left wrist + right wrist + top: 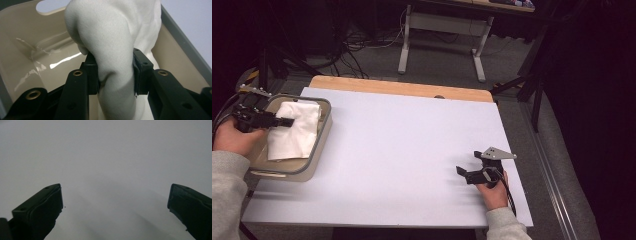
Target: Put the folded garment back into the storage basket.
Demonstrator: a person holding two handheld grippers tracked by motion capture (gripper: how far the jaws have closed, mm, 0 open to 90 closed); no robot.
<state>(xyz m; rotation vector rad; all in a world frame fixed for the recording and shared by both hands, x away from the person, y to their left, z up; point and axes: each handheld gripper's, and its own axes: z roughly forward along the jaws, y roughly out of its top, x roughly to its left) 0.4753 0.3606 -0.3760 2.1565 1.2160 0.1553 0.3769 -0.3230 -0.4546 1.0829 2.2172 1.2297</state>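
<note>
1. The left tongs (113,72) were clamped on a fold of the white cloth (112,42), both pads pressed into the fabric, as the left gripper view showed.
2. The cloth lay inside the beige basin (319,145) at the left edge of the desk (402,150), most of it draped across the basin's bottom and up against the far wall.
3. The right tongs (467,173) rested well apart, low over the bare desk near its right front corner; their jaws stood wide with nothing between them.
4. The step in hand looked like setting the cloth down into the basin, or gathering it there; the pictures did not settle which.
5. If it was being placed, the next move called for opening the left tongs so the fold dropped free, then lifting straight up so no fabric snagged on a pad.
6. If it was being taken out, the grip needed to stay firm while the cloth cleared the grey rim (326,107).
</note>
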